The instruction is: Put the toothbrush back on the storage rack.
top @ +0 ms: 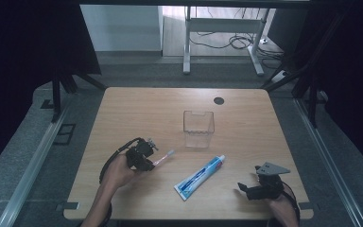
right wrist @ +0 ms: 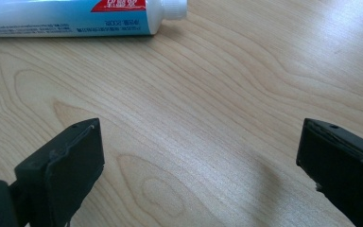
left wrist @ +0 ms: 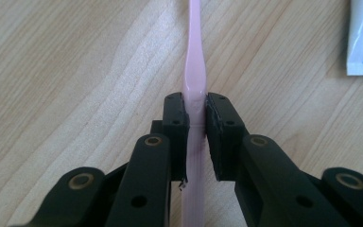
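Clamping down, the left gripper (left wrist: pixel 196 118) pinches the pink toothbrush (left wrist: pixel 192 71) handle, low over the counter (top: pixel 137 109). Grasp looks done; lifting it toward the clear cup (top: pixel 198 128) ahead probably remains. Right gripper (right wrist: pixel 198 156) waits, jaws apart.

Light wood-grain table (top: pixel 246 118), rounded corners, dark round grommet hole (top: pixel 219 100) near far edge; clear plastic cup (top: pixel 198 128) upright near centre; blue-white toothpaste tube (top: pixel 200 177) flat, diagonal, just nearer than the cup, cap toward it; pink toothbrush (top: pixel 164 157) low over the top left of the tube, well apart from it.
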Motion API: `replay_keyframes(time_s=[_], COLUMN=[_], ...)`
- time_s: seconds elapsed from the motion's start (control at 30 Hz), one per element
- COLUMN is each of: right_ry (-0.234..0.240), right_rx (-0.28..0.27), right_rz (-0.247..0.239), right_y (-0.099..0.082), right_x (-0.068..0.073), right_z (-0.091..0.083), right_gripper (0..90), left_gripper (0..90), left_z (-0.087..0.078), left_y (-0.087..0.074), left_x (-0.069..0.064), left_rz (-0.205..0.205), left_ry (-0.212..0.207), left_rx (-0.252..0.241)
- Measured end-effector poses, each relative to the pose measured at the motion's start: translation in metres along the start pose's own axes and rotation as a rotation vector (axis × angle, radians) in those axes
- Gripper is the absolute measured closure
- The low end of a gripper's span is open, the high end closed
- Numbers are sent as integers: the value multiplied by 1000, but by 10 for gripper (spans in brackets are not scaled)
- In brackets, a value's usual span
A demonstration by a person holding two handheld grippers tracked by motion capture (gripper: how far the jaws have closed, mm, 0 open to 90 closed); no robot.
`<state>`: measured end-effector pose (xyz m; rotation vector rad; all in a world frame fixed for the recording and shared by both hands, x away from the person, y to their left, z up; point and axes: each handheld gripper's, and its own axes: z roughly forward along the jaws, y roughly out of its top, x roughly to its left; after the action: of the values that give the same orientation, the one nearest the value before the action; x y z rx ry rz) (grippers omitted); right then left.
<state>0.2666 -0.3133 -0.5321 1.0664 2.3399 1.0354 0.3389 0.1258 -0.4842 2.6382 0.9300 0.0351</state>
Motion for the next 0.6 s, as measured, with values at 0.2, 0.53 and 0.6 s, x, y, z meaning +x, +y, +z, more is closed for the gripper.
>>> replay_keyframes(time_s=[0.2, 0.53, 0.6], right_ry=[-2, -4, -3], right_rx=[0, 1, 1], right_rz=[-1, -1, -1], right_y=[0, 0, 0], right_x=[0, 0, 0], right_z=[0, 0, 0], right_gripper=[16, 16, 17], left_gripper=[788, 788, 788], left_z=[-5, -18, -21], left_y=[0, 5, 6], left_x=[0, -1, -1], left_rz=[-1, -1, -3], left_ry=[-6, -22, -28], left_rx=[-37, -105, -119])
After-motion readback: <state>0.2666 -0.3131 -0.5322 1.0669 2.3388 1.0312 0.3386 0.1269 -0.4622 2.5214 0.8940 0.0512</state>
